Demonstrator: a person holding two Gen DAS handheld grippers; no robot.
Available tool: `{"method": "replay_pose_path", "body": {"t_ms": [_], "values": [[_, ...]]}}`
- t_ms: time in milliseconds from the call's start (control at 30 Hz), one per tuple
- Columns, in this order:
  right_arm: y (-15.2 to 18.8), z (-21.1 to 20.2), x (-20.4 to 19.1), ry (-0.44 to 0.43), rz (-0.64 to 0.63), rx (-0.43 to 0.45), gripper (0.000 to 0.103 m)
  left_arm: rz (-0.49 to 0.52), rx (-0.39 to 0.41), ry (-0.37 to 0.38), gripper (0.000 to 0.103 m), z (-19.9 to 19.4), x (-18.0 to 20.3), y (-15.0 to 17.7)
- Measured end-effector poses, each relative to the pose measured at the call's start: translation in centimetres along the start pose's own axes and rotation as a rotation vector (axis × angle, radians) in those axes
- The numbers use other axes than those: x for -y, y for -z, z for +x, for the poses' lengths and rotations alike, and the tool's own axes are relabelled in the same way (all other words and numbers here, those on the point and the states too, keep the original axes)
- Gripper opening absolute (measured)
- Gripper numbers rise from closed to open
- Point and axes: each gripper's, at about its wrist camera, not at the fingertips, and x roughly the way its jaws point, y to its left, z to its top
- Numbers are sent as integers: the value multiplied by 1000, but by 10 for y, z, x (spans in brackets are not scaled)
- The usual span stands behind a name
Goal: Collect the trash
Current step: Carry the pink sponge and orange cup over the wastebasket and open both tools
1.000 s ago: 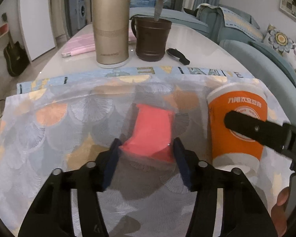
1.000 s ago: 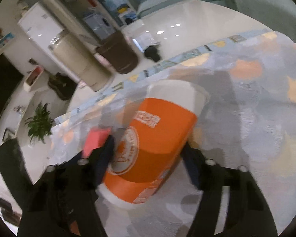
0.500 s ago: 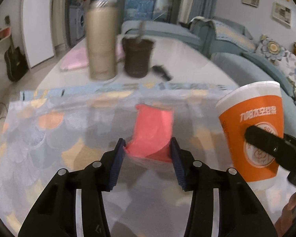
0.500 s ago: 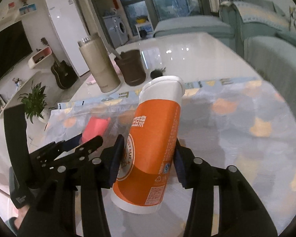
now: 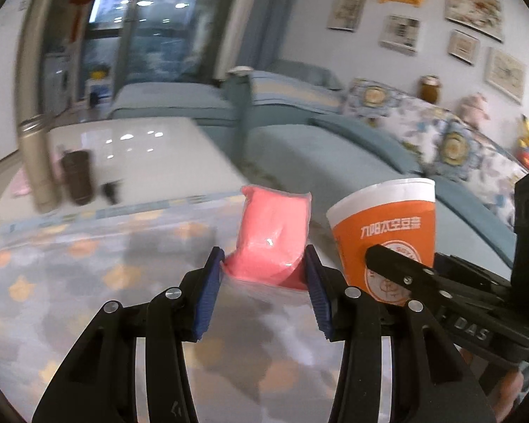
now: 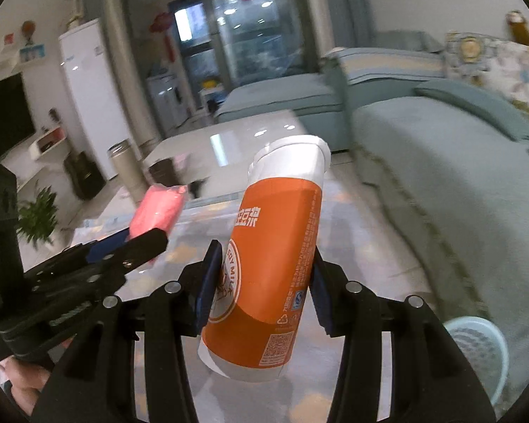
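Left gripper [image 5: 264, 268]: its 2 blue-padded fingers are clamped on the lower end of a pink packet [image 5: 273, 236], held above the patterned tablecloth [image 5: 88, 282] and pointing toward the sofa [image 5: 335, 148].
Pink packet: stands nearly upright between the pads, its top edge level with the far edge of the cloth; in the right wrist view it [image 6: 158, 211] sits left of the cup.
Right gripper [image 6: 264, 275]: both pads press the sides of an orange paper cup [image 6: 275, 264], lifted off the table.
Orange paper cup: tilts with its white-lidded top leaning right and away; its base hangs near the camera. In the left wrist view it [image 5: 388, 232] is just right of the packet.
Pose: the 2 grippers are side by side, close together but apart, both angled forward over the cloth.
Hand [image 6: 28, 384]: the left hand's skin shows at the near left, under the gripper body.
Basket [image 6: 476, 352]: pale blue, low at the near right beside the sofa.
Far left: a gold flask [image 6: 127, 169] and a brown mug [image 6: 164, 172] stand on the white table [image 6: 236, 137].
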Motion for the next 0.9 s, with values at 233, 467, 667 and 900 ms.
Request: {"method": "replay_pose_path", "body": {"t_ms": [233,467,667,900], "values": [[26,-58,116,158,139,2,44,34,-62,142,44,33,104,18],[87,-59,229,297,321,-136,46,33,-215,234,44,92,184,68],[137,-43,279,359,399,-228,50,44,-324,253,47,124,209,106],[151,-40,302,392,474,-248,54,58,-361,238,53,132,211,120]]}}
